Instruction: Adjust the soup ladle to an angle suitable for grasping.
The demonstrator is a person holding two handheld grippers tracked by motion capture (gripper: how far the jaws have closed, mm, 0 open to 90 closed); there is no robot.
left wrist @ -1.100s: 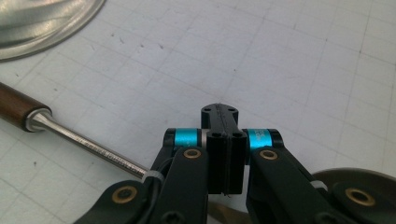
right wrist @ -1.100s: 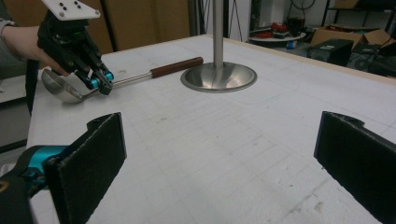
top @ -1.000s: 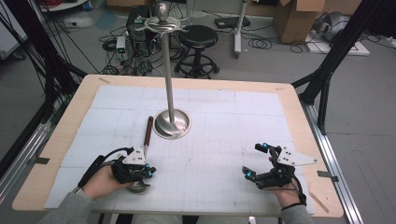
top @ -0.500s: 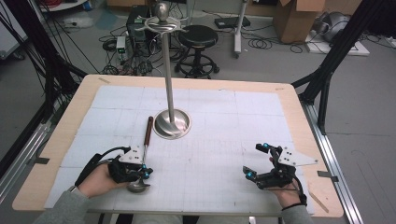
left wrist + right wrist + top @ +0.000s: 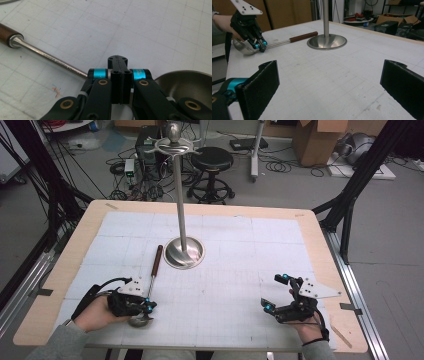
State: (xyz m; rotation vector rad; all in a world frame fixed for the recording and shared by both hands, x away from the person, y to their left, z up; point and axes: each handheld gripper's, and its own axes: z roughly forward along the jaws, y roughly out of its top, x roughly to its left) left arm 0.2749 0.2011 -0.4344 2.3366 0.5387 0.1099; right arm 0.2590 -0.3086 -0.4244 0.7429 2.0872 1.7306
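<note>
Left gripper (image 5: pixel 148 306) clamped, apparently on ladle (image 5: pixel 150 282) shaft near bowl; ladle lies on table (image 5: pixel 240 270), handle toward metal stand (image 5: pixel 184 251). Right gripper (image 5: pixel 276 293) jaws apart, holding nothing.

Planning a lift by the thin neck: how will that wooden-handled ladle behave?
The ladle looks rigid steel, so probably no flex. Its round bowl may rock or roll. The left gripper is shut on the polished shaft, which may slip or pivot.

Your right gripper (image 5: pixel 329 87): jaws wide apart, nothing between.
Your left gripper (image 5: pixel 259 45): upper left, closed on ladle (image 5: pixel 284 42) shaft.
Stand base (image 5: pixel 327 41): top centre.
Table (image 5: pixel 352 75): white grid surface.
</note>
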